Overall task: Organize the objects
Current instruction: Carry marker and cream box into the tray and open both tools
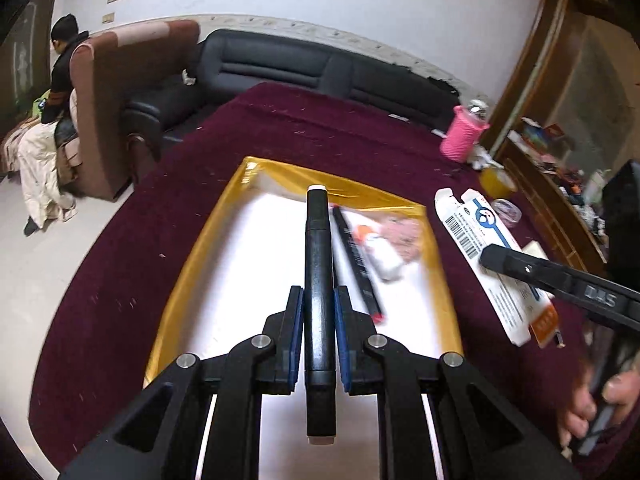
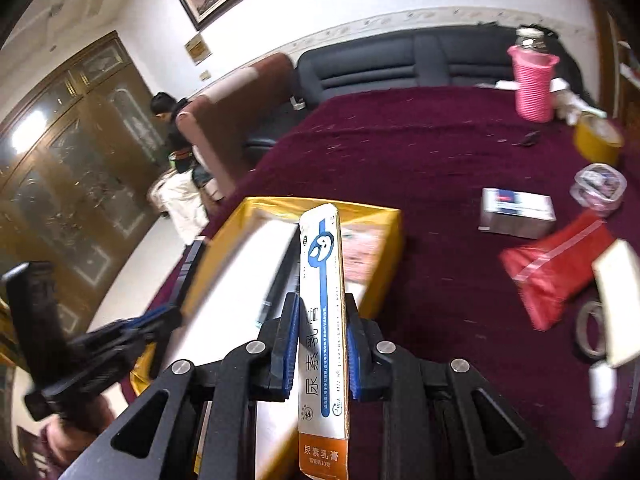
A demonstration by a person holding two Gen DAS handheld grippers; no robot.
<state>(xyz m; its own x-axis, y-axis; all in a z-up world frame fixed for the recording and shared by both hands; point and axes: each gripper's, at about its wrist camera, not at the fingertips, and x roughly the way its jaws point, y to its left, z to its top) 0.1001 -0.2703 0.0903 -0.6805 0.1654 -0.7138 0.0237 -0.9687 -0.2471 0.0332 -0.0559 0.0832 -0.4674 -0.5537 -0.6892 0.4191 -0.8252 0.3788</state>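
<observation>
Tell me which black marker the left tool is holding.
The thick white-capped marker, clamped in the left tool. The thinner red-tipped marker lies loose in the gold tray.

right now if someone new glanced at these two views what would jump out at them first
The gold-rimmed tray on the maroon tablecloth draws the eye, with the left gripper clamped on a black marker above it. The right gripper pinches a long white and blue ointment box at the tray's right edge. A bright pink ribbed cup stands at the cloth's far right.
</observation>
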